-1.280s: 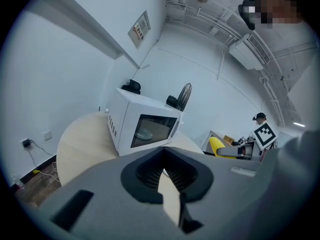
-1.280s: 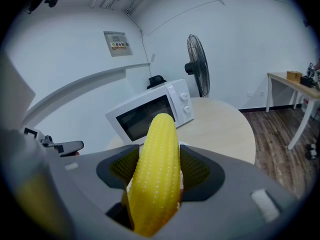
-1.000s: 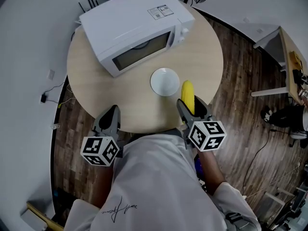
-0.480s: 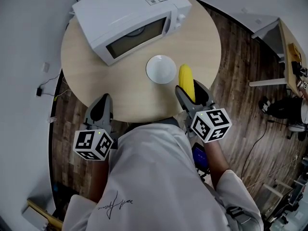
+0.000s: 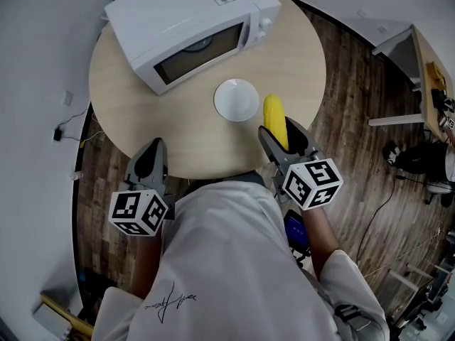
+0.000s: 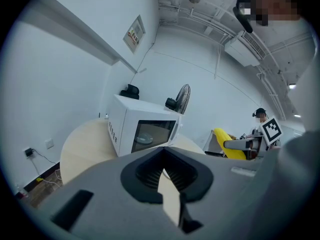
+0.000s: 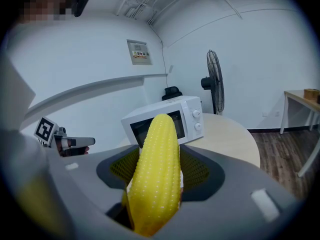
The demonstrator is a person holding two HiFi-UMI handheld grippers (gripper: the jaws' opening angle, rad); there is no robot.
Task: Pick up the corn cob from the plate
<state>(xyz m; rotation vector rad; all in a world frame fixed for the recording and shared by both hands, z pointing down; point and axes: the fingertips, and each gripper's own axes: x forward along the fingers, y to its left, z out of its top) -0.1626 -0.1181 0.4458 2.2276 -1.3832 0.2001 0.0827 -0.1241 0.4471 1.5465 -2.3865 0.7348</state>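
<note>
- Right claw (image 5: 284,144) is clamped on the near end of the corn cob (image 5: 274,121). The mesh pads bear on both of its flanks.
- Left claw (image 5: 148,163) stands narrowly apart and grips nothing. Over the last second it has drawn back off the edge of the tabletop (image 5: 135,112).
- The right claw and cob have barely shifted in that time. The plate (image 5: 236,99) lies bare just left of the cob.
- Judgement: the pick-up is effectively complete, and only a steady hold remains.
- The cob's long axis runs along the jaws. Its free tip points away from the person, toward the microwave (image 5: 188,27).
</note>
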